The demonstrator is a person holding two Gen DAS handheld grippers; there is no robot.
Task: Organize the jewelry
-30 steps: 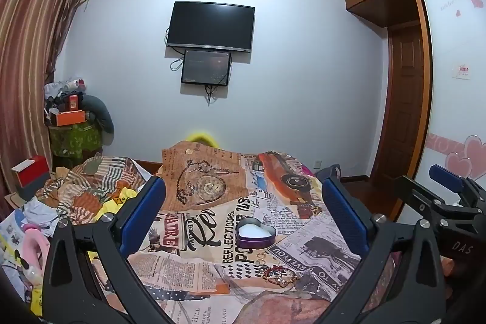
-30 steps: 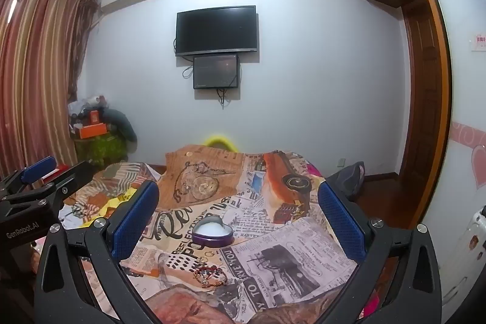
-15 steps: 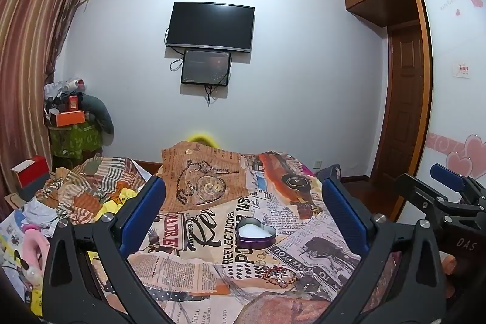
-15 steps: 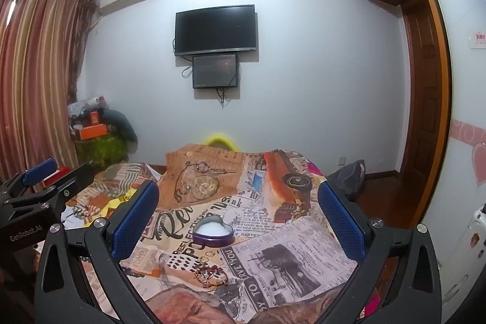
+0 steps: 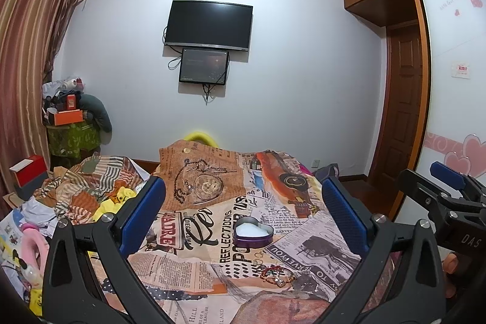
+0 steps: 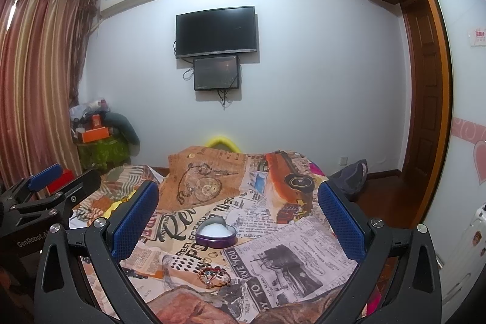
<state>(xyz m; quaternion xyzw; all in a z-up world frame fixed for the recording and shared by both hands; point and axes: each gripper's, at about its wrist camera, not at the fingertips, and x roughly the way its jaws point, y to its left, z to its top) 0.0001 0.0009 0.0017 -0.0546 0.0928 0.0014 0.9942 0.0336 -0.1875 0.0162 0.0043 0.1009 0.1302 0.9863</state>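
Note:
A purple heart-shaped tin (image 5: 253,235) with a white lining stands open on the newspaper-print bedspread (image 5: 194,239); it also shows in the right wrist view (image 6: 215,235). A beaded bracelet (image 5: 277,275) lies in front of the tin, also seen in the right wrist view (image 6: 213,277). Small rings (image 5: 258,257) lie between them. My left gripper (image 5: 243,214) is open and empty, above the bed, short of the jewelry. My right gripper (image 6: 238,216) is open and empty, held level beside it.
Crumpled clothes and bedding (image 5: 88,190) pile on the bed's left. A cluttered stand (image 5: 73,126) is in the far left corner. A wall TV (image 5: 209,25) hangs ahead. A wooden door (image 5: 405,99) and wardrobe are on the right.
Both grippers have barely shifted; the view is almost the same. Nothing on the bed has moved.

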